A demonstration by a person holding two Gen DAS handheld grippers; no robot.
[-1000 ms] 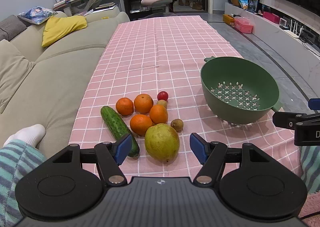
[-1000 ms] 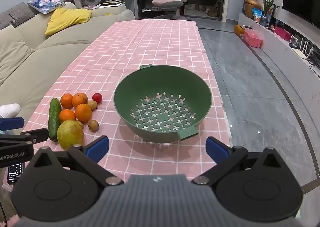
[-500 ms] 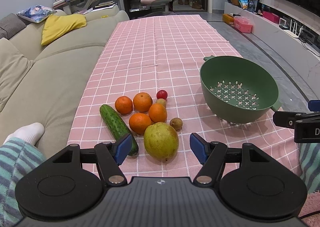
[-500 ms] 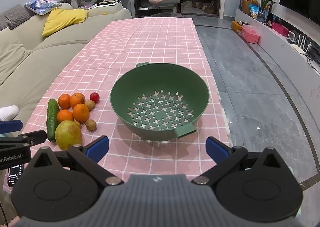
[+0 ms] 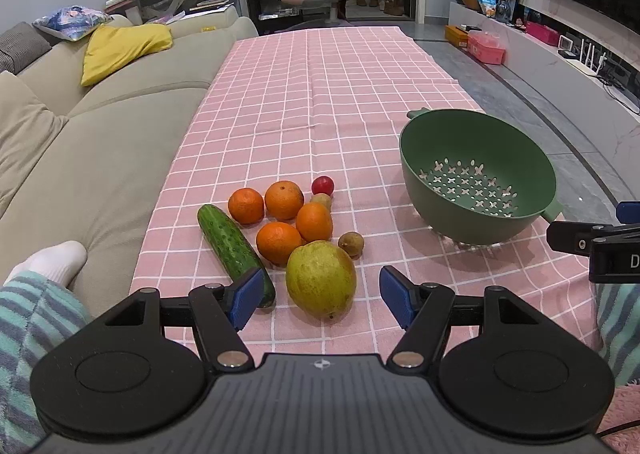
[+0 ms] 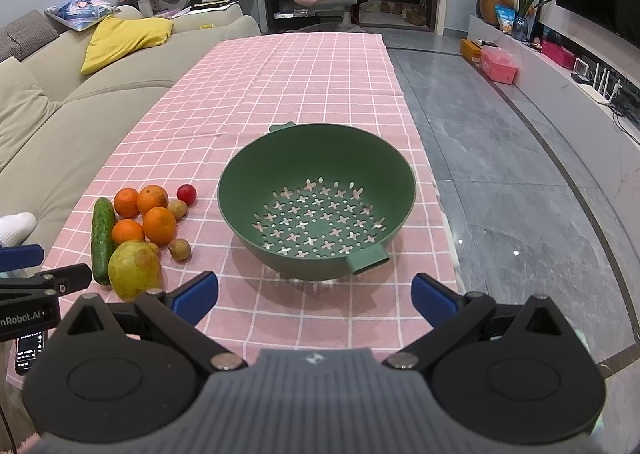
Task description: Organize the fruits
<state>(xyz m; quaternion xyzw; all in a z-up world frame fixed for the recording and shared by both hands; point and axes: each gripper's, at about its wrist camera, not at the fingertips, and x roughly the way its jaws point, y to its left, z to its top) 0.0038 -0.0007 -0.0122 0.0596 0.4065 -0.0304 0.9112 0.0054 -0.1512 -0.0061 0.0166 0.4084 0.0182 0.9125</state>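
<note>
A cluster of produce lies on the pink checked tablecloth [image 5: 320, 94]: a green-yellow pear [image 5: 321, 277], a cucumber [image 5: 234, 251], several oranges [image 5: 283, 200], a red plum [image 5: 322, 185] and a small brown fruit [image 5: 351, 244]. My left gripper [image 5: 322, 300] stands open just short of the pear, which shows between its blue pads without touching them. To the right sits an empty green colander [image 6: 316, 203]. My right gripper [image 6: 314, 296] is open in front of the colander, holding nothing. The pear [image 6: 135, 269] and cucumber [image 6: 103, 240] also show at the left of the right wrist view.
A beige sofa [image 5: 100, 158] with a yellow cushion [image 5: 120, 48] runs along the table's left side. A person's white sock [image 5: 52, 264] and striped sleeve rest near the front left. Grey floor [image 6: 520, 174] lies right of the table, with a TV shelf beyond.
None of the fruit or the colander has shifted on the cloth. Both views have tilted very slightly, and both grippers stay open as before.
</note>
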